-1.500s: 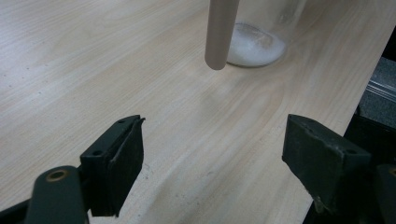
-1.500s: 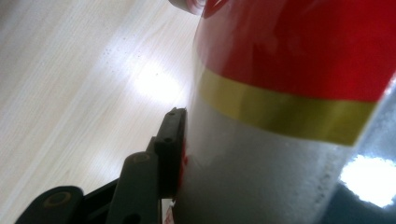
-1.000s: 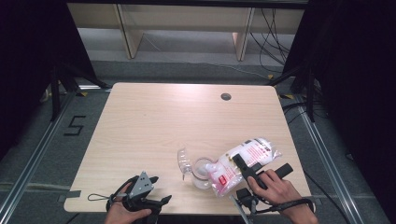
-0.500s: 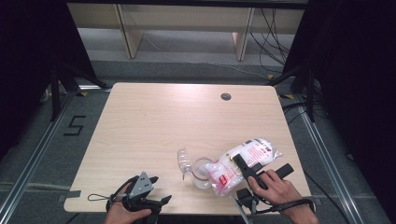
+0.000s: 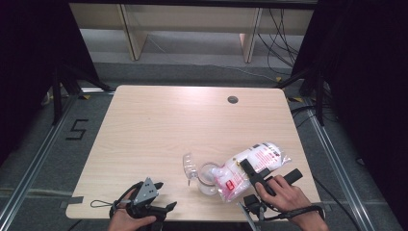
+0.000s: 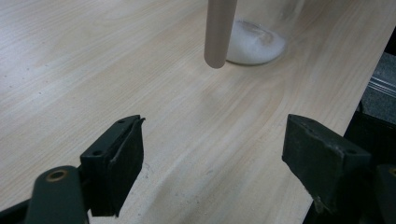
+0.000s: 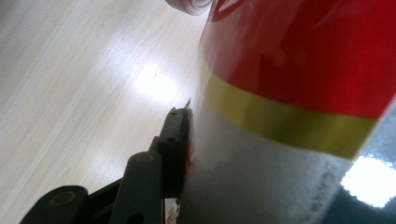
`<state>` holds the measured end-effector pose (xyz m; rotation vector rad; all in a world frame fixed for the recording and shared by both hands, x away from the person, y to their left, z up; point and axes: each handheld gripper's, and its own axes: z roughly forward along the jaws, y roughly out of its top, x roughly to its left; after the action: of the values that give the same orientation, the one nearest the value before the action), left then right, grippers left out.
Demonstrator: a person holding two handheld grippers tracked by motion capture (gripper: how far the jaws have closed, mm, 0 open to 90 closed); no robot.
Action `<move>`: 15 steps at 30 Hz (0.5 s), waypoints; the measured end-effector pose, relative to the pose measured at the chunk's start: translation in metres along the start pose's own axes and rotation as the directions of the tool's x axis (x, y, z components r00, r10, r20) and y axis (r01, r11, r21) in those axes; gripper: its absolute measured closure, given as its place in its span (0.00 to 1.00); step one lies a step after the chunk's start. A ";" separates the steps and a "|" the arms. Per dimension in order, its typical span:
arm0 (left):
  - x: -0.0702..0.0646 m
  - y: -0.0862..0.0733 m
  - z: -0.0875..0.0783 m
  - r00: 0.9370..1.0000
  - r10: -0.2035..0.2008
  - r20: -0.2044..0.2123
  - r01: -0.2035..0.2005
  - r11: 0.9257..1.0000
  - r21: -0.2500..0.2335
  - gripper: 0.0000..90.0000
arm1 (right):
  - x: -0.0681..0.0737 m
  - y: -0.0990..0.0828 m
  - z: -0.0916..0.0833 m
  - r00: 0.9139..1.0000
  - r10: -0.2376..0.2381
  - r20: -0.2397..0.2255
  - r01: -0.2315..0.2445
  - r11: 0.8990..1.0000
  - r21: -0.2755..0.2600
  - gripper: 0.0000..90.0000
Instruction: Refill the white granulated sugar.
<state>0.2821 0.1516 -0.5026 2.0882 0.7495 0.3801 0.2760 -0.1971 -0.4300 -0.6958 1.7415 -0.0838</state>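
Right gripper (image 5: 248,169) jaws clamped on white-and-red bag (image 5: 250,166), tilted over clear glass (image 5: 208,178) near worktop (image 5: 183,120) front edge. White powder in glass. Left gripper (image 5: 166,208) jaws wide, empty, at front-left edge.

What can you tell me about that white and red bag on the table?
The bag is glossy plastic, mostly white with red print and a gold band, plump with contents. It lies tilted, its lower end over a clear glass jar with white powder at the bottom. The right gripper clamps it with its jaws near the table's front right.
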 end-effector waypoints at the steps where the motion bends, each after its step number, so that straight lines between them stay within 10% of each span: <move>1: 0.001 0.000 -0.001 1.000 0.009 0.008 -0.010 1.000 0.016 0.22 | 0.000 0.000 0.000 1.000 0.000 -0.002 0.000 1.000 -0.001 0.68; 15: -0.003 -0.001 0.002 0.999 -0.032 0.017 0.032 0.999 -0.019 0.22 | -0.005 0.002 -0.001 0.998 -0.069 -0.008 0.069 0.998 0.004 0.68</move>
<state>0.2809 0.1487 -0.5044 2.0566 0.7658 0.3507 0.2751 -0.1934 -0.4259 -0.7534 1.7248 -0.1373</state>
